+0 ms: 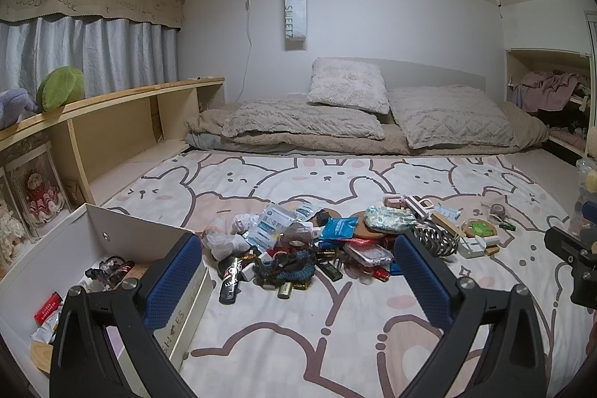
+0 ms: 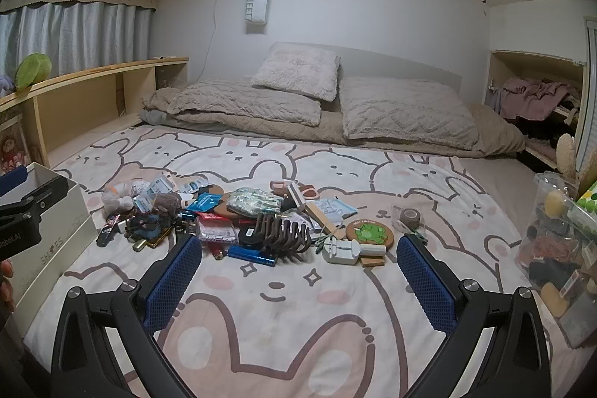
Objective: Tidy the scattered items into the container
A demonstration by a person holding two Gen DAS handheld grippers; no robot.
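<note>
A pile of small items lies on the rabbit-print sheet: a brown hair claw [image 2: 281,234], a blue lighter [image 2: 250,255], a green round coaster [image 2: 369,233], a white gadget [image 2: 341,250], blue packets [image 1: 339,227] and a black tube [image 1: 229,280]. A white shoe box [image 1: 48,241] stands at the left with a few items inside; it also shows in the right wrist view [image 2: 56,230]. My left gripper [image 1: 298,280] is open and empty, its left finger over the box's near corner. My right gripper [image 2: 298,280] is open and empty, just short of the pile.
Pillows and a folded blanket [image 2: 298,103] lie at the back. A wooden shelf [image 1: 112,122] runs along the left wall. A clear plastic bin [image 2: 559,248] of oddments stands at the right edge. A tape roll [image 2: 410,215] lies apart on the right.
</note>
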